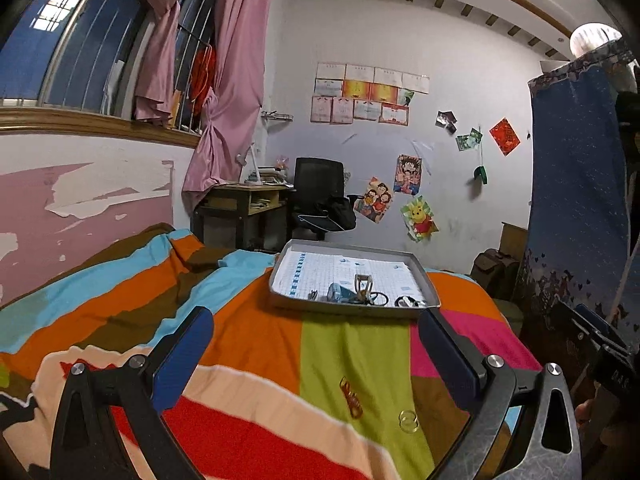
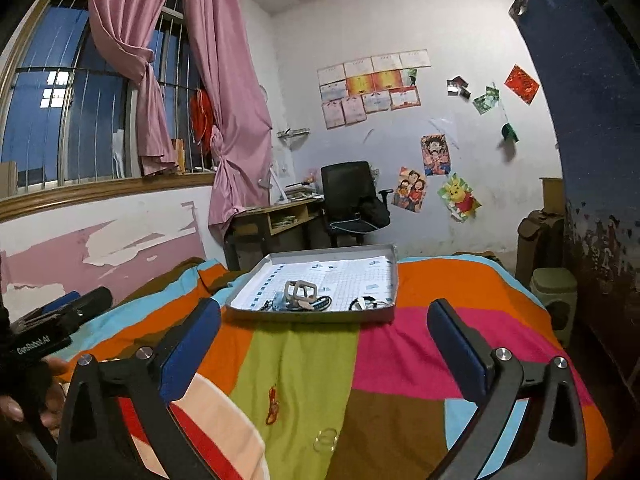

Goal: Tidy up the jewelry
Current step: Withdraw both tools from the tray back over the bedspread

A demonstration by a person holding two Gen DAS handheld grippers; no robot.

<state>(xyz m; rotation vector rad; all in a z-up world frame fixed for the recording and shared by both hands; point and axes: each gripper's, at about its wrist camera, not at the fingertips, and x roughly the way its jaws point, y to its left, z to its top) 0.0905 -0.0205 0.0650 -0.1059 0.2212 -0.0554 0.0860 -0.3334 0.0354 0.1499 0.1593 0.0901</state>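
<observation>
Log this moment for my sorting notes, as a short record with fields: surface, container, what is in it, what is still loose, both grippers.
surface: striped bedspread in many colours
container: shallow grey tray lined with gridded paper, lying on the bedspread
in tray: beige hair claw, black hair ties and other small pieces, too small to name
loose: orange hair clip and clear rings on the green stripe
left gripper: open, empty
right gripper: open, empty

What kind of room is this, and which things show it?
Most likely a bedroom, perhaps a child's. A bed with a striped blanket fills the foreground, a desk with a chair stands by the curtained window, and cartoon posters hang on the wall.
</observation>
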